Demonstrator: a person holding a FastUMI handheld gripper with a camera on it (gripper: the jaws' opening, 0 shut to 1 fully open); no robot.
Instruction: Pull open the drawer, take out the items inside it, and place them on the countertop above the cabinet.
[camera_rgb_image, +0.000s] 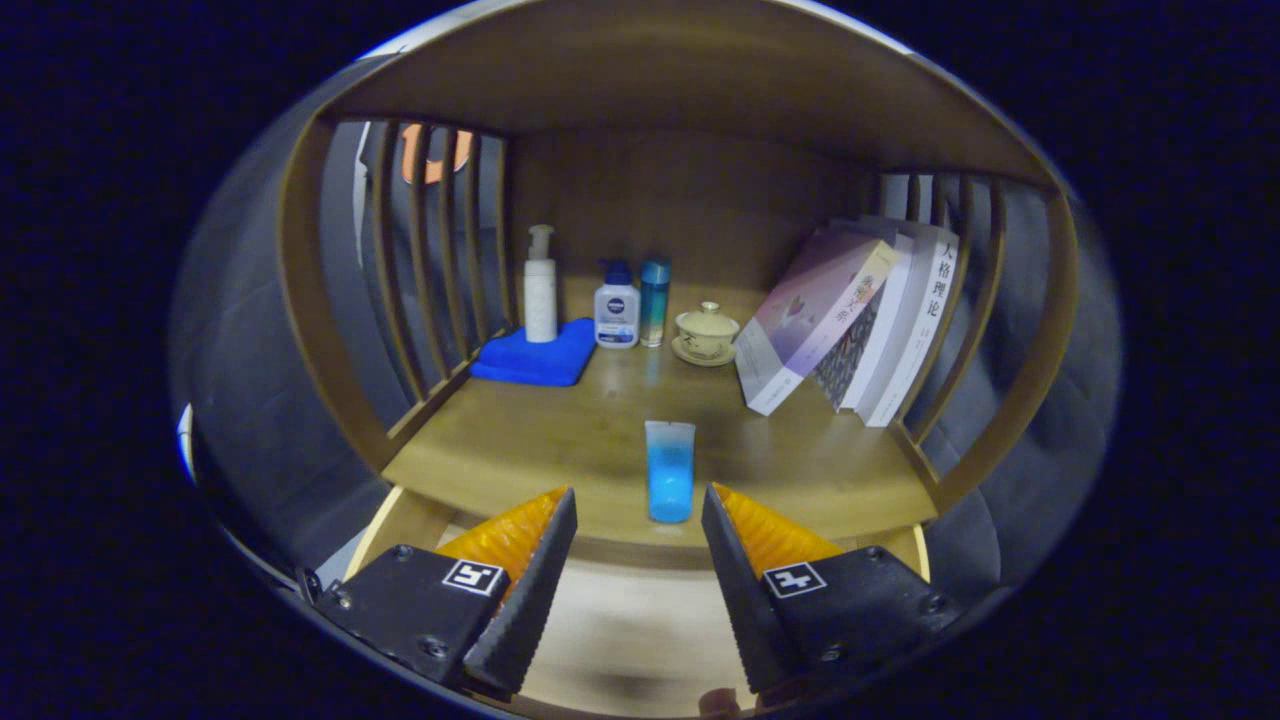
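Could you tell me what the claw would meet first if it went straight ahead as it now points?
Probably the translucent blue tube standing on the wooden countertop, just ahead of the open claw; depth is uncertain.

Blue tube (670, 470) upright on countertop (520, 440) front edge, just ahead of tongs
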